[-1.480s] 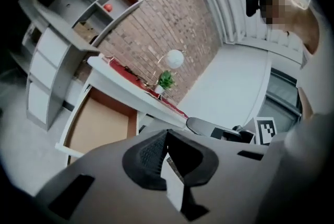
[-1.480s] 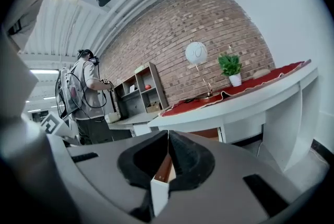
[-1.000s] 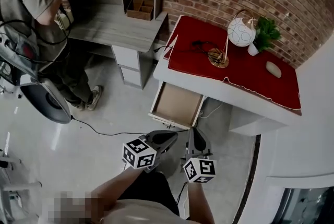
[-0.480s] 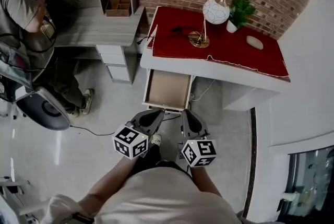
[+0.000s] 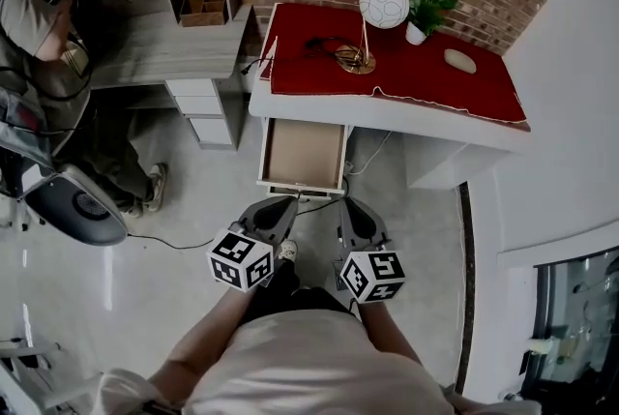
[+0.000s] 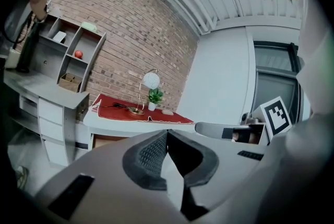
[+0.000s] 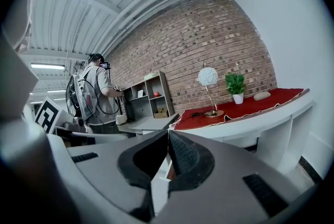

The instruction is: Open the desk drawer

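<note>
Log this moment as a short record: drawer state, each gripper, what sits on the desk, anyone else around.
drawer: pulled out from under the desk; inside looks bare
left gripper: shut, holding nothing, not touching the drawer
right gripper: shut, holding nothing, not touching the drawer
desk top: red cloth, lamp, potted plant
background: another person at the grey shelf desk on the left
task state: drawer open
</note>
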`<state>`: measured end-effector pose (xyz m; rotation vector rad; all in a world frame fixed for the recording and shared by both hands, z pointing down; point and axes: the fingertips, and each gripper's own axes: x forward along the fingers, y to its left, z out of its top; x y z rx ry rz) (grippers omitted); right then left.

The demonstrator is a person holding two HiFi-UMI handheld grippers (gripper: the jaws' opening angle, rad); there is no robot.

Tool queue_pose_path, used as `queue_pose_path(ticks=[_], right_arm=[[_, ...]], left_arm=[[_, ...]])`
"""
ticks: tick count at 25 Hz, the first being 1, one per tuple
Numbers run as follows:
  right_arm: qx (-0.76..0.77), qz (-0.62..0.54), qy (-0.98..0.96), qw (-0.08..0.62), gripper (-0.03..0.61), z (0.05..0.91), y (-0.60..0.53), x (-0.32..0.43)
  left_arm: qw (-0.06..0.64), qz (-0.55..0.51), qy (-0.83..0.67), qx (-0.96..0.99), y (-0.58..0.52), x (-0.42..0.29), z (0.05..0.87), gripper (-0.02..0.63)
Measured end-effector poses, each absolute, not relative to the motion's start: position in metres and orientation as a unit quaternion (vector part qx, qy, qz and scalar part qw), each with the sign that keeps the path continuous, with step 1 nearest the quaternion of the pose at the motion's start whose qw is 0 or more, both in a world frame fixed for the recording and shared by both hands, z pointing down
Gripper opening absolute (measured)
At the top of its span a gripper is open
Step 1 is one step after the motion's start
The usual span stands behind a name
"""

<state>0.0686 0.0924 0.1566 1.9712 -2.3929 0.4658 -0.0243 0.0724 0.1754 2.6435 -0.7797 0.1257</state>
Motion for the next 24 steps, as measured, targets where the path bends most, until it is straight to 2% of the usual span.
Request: queue_pose_path(ticks=[24], right_arm=[[0.631, 0.141, -0.763, 0.002, 0.017, 0.163, 0.121, 0.067]], left_arm=[[0.201, 0.053, -0.302, 0.93, 0.108, -0.035, 0.201, 0.011]])
